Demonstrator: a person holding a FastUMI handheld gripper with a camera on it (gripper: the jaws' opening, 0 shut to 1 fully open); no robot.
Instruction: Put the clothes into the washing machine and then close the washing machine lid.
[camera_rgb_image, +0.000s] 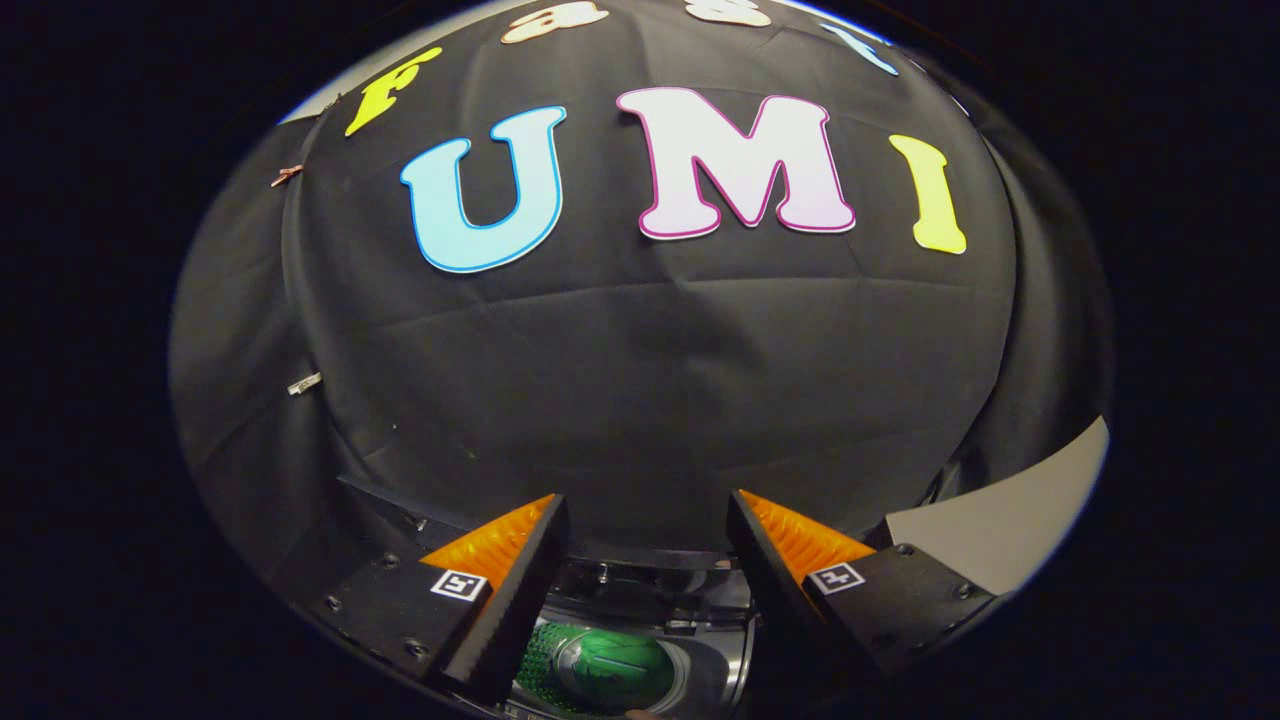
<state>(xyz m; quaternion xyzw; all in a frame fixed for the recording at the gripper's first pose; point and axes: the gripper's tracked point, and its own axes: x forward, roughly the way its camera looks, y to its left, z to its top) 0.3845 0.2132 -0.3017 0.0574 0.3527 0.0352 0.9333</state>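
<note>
With the gripper (645, 545) spread wide and empty above the washing machine (640, 640), its green-lit drum open between the fingers: no clothes visible, loading and lid-closing seemingly left.

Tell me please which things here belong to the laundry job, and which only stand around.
For the job:
- washing machine, its opening seen between the fingers
- green drum inside
- gripper, fingers apart, holding nothing

Just standing around:
- black cloth wall beyond the fingers
- pale surface beside the machine
- small clips on the cloth
</note>
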